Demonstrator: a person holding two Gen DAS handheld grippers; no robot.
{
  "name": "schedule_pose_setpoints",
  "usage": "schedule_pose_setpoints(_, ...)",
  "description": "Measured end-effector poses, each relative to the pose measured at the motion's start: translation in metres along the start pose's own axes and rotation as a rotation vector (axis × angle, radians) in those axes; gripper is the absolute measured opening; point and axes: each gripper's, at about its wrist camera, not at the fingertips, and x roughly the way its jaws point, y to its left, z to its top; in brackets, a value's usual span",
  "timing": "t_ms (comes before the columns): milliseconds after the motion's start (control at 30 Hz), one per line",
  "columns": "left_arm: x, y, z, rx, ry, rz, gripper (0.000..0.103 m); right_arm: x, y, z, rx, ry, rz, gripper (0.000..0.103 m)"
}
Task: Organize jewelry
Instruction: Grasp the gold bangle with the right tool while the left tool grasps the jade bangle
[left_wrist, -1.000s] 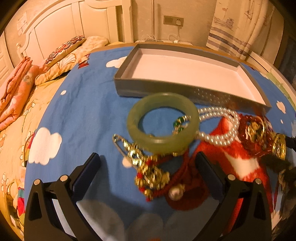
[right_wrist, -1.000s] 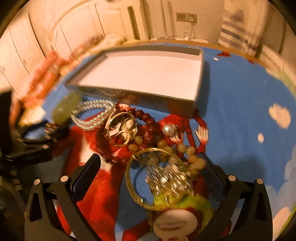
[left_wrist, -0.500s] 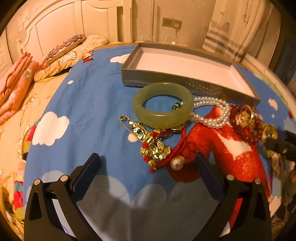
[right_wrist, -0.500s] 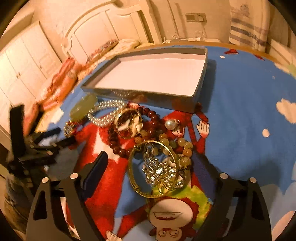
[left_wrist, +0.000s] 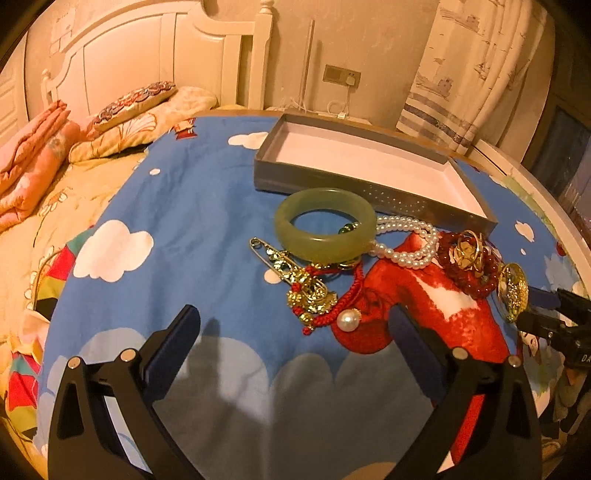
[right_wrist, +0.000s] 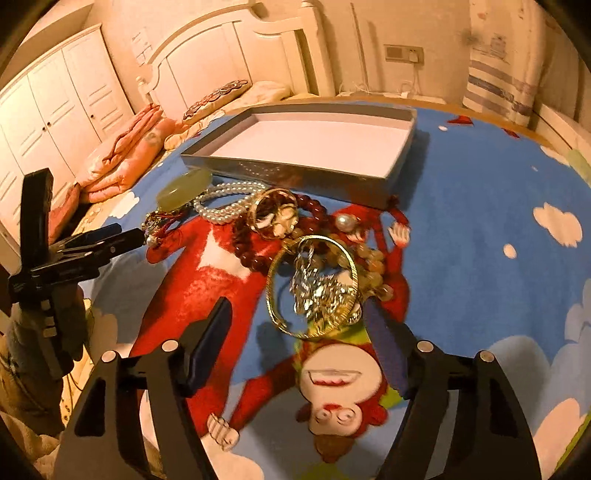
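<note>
A pile of jewelry lies on a blue cartoon blanket in front of an empty grey box (left_wrist: 369, 162). A green jade bangle (left_wrist: 325, 223) lies nearest the box, with a pearl bracelet (left_wrist: 406, 240), a gold pin with red cord (left_wrist: 310, 291) and red beads (left_wrist: 465, 266) beside it. My left gripper (left_wrist: 295, 343) is open and empty, short of the pin. My right gripper (right_wrist: 299, 332) is open over a thin gold bangle (right_wrist: 312, 286) with a silver brooch inside. The box (right_wrist: 314, 144) lies beyond it.
The blanket (left_wrist: 184, 229) covers a bed with pillows (left_wrist: 136, 103) and folded orange quilts (left_wrist: 29, 155) at the left. A headboard, a wall socket and a curtain (left_wrist: 461, 74) stand behind. White wardrobes (right_wrist: 55, 103) show in the right wrist view.
Both grippers have drawn back from the jewelry pile, which looks smaller and farther now. The right gripper's jaws have narrowed a little but stay open. No piece has moved.
</note>
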Motion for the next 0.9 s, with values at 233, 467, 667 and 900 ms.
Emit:
schedule_pose_setpoints(233, -0.004, 0.000, -0.005, -0.004, -0.006, -0.012, 0.101, 0.019, 0.030, 0.003, -0.159, 0.034, -0.225, 0.065)
schedule_pose_setpoints(467, -0.009, -0.001, -0.004, 0.005, -0.019, -0.012, 0.101, -0.004, -0.002, 0.001, -0.027, -0.044, -0.037, 0.056)
schedule_pose_setpoints(667, -0.006, -0.009, -0.001, 0.007, -0.020, -0.028, 0.101, -0.037, -0.011, 0.008, -0.002, -0.183, 0.012, 0.056)
schedule_pose_setpoints(900, -0.002, -0.018, 0.011, 0.041, -0.014, 0.001, 0.101, -0.034, -0.012, 0.006, 0.005, -0.178, 0.019, 0.056)
